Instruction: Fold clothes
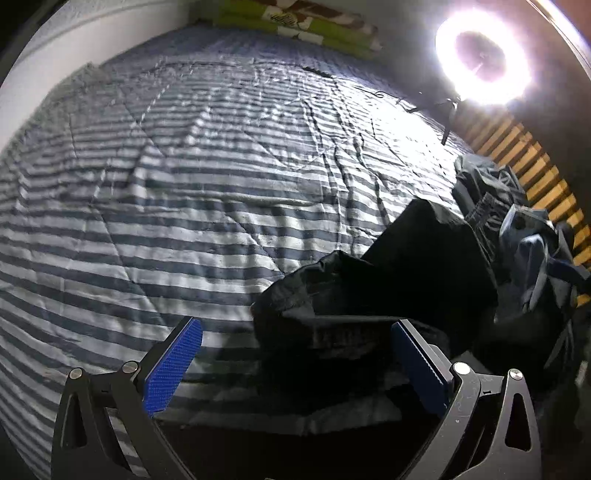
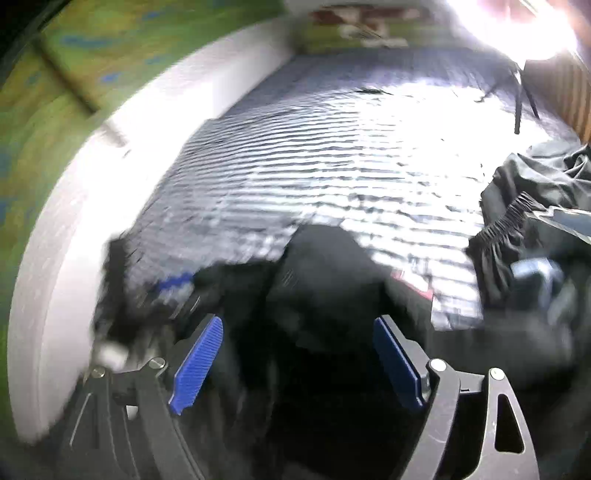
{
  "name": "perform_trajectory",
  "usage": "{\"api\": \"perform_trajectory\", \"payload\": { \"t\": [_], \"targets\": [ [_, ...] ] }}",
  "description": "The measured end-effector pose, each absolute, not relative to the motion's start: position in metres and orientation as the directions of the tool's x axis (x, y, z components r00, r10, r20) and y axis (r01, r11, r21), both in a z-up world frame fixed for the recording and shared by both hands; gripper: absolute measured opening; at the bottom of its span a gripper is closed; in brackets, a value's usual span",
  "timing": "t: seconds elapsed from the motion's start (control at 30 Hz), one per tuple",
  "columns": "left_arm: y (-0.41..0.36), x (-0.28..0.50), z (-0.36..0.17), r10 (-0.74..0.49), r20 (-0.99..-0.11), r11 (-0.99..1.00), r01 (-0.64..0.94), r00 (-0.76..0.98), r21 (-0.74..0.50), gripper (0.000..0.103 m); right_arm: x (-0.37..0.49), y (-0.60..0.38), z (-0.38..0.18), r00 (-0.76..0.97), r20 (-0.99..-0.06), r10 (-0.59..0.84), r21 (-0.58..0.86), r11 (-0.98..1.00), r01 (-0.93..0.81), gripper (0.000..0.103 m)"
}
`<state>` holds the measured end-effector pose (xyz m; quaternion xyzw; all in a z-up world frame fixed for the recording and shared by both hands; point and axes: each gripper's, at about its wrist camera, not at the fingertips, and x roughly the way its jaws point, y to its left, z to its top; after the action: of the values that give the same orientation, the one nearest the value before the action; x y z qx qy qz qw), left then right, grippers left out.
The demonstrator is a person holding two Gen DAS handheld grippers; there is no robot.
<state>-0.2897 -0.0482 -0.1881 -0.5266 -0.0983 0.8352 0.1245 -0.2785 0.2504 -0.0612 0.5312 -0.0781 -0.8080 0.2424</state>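
The left claw [image 1: 295, 363] points down at a bed, its two blue pads [image 1: 171, 365] spread wide with nothing pinched between them. Just beyond the pads, a crumpled black garment [image 1: 373, 280] lies on the bed near its near edge; a stiff dark fold of it runs across the gap between the fingertips, but the pads are not pressing on it. Whether the right-hand pad brushes the cloth cannot be told.

The right claw [image 2: 299, 360] is also open, its blue pads [image 2: 197, 363] well apart, hanging over the same black garment [image 2: 325, 280]. This view is blurred, so whether the pads touch the cloth cannot be told. The left claw [image 2: 173, 286] shows here as a dark and blue smear at the garment's left side.

The bed is covered by a quilt [image 1: 184, 206] with grey and white stripes, creased in places. Toward the bed's right edge, past the black garment, sits a heap of dark clothes [image 1: 517, 236], blue and black, one piece with a gathered elastic waistband [image 2: 504, 219].

At the bed's far right corner a ring light [image 1: 482, 55] glares on a small tripod. A white wall [image 1: 55, 66] runs along the bed's left edge, and green patterned bedding [image 1: 295, 22] is stacked at the far end.
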Motion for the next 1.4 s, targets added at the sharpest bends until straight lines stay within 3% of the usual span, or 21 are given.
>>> {"api": "perform_trajectory", "payload": {
  "t": [0.13, 0.27, 0.3, 0.37, 0.4, 0.47, 0.5, 0.6, 0.73, 0.97, 1.1, 1.17, 1.23, 1.3, 1.4],
  "targets": [
    [-0.067, -0.304, -0.182, 0.31, -0.845, -0.945, -0.047, -0.436, -0.323, 0.103, -0.337, 0.228, -0.112, -0.217, -0.871, -0.441, 0.408, -0.894, 0.184, 0.08],
    [-0.067, -0.32, -0.199, 0.298, -0.877, -0.953, -0.07, -0.377, -0.294, 0.102, -0.346, 0.21, -0.147, -0.12, -0.901, -0.416, 0.385, -0.897, 0.219, 0.08],
    [-0.065, -0.323, -0.211, 0.317, -0.883, -0.947, -0.069, -0.346, -0.313, 0.096, -0.342, 0.208, -0.153, -0.114, -0.908, -0.403, 0.368, -0.898, 0.242, 0.078],
    [-0.061, -0.324, -0.228, 0.368, -0.885, -0.929, -0.071, -0.286, -0.364, 0.068, -0.335, 0.213, -0.161, -0.107, -0.919, -0.38, 0.343, -0.903, 0.26, 0.074],
    [-0.058, -0.325, -0.236, 0.396, -0.883, -0.918, -0.078, -0.25, -0.39, 0.05, -0.332, 0.215, -0.162, -0.113, -0.927, -0.357, 0.318, -0.91, 0.267, 0.063],
    [-0.053, -0.32, -0.238, 0.374, -0.887, -0.927, -0.104, -0.27, -0.359, 0.046, -0.326, 0.216, -0.166, -0.119, -0.944, -0.306, 0.265, -0.924, 0.275, 0.042],
    [-0.051, -0.318, -0.235, 0.37, -0.885, -0.929, -0.132, -0.284, -0.346, 0.041, -0.325, 0.216, -0.168, -0.116, -0.948, -0.297, 0.255, -0.925, 0.28, 0.023],
    [-0.052, -0.309, -0.222, 0.379, -0.864, -0.925, -0.166, -0.331, -0.342, 0.032, -0.319, 0.218, -0.164, -0.151, -0.955, -0.254, 0.203, -0.935, 0.289, 0.012],
    [-0.072, -0.296, -0.188, 0.373, -0.824, -0.928, -0.178, -0.427, -0.327, 0.027, -0.322, 0.21, -0.128, -0.279, -0.938, -0.208, 0.123, -0.947, 0.296, 0.009],
    [-0.159, -0.282, -0.103, 0.265, -0.676, -0.948, -0.06, -0.688, -0.311, 0.026, -0.356, 0.132, -0.032, -0.491, -0.823, -0.286, 0.083, -0.915, 0.394, 0.007],
    [-0.231, -0.267, -0.06, 0.109, -0.578, -0.954, 0.077, -0.809, -0.289, 0.026, -0.385, 0.053, 0.022, -0.567, -0.71, -0.418, 0.102, -0.857, 0.504, 0.007],
    [-0.266, -0.27, -0.056, -0.039, -0.591, -0.958, 0.198, -0.805, -0.206, 0.034, -0.405, 0.005, 0.034, -0.545, -0.681, -0.49, 0.125, -0.811, 0.572, 0.019],
    [-0.298, -0.279, -0.068, -0.205, -0.636, -0.931, 0.35, -0.743, -0.108, 0.062, -0.421, -0.031, 0.032, -0.528, -0.713, -0.462, 0.085, -0.803, 0.589, 0.057],
    [-0.326, -0.28, -0.082, -0.254, -0.665, -0.892, 0.436, -0.702, -0.12, 0.072, -0.423, -0.043, 0.025, -0.559, -0.706, -0.435, 0.052, -0.819, 0.572, 0.058],
    [-0.347, -0.277, -0.09, -0.232, -0.675, -0.896, 0.425, -0.7, -0.133, 0.073, -0.413, -0.041, 0.005, -0.497, -0.725, -0.478, 0.117, -0.796, 0.594, 0.058]
  ]
}}
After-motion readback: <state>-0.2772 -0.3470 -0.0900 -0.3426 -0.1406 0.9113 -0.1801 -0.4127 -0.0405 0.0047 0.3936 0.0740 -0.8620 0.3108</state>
